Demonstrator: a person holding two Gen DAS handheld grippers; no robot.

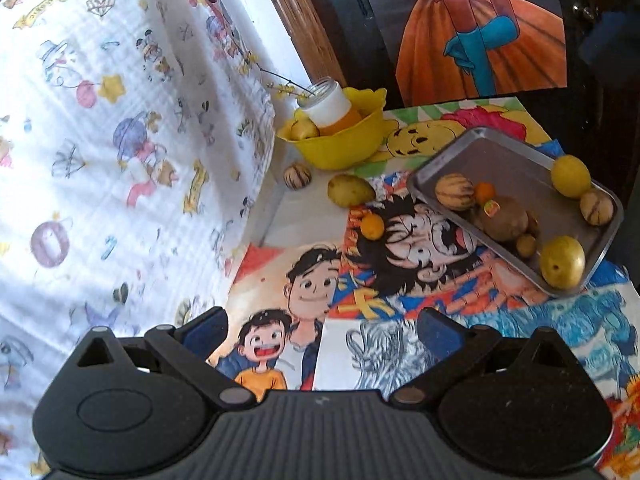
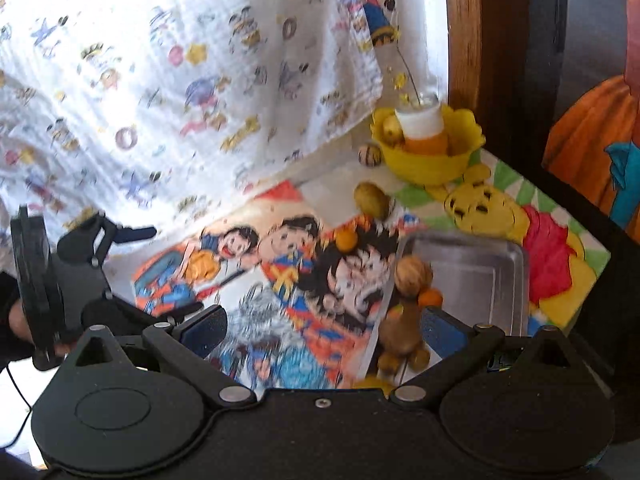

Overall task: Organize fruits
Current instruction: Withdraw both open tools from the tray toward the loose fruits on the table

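A steel tray [image 1: 508,168] on the cartoon-print table holds several fruits: a striped melon [image 1: 455,191], a small orange [image 1: 485,191], a brown kiwi [image 1: 505,218] and yellow fruits [image 1: 570,176]. Loose on the table lie a small orange [image 1: 372,226], a yellow-green mango [image 1: 350,190] and a striped melon [image 1: 297,176]. A yellow bowl [image 1: 340,144] holds a fruit and a bottle. My left gripper [image 1: 322,330] is open and empty above the table. My right gripper [image 2: 324,330] is open and empty at the tray's [image 2: 480,272] near edge. The left gripper [image 2: 132,236] shows in the right wrist view.
A white patterned cloth [image 1: 120,140] drapes along the left. A white-and-orange bottle [image 1: 332,106] with a twig stands in the bowl. A wooden frame [image 2: 464,40] and a dark wall with a poster [image 1: 480,28] stand behind the table.
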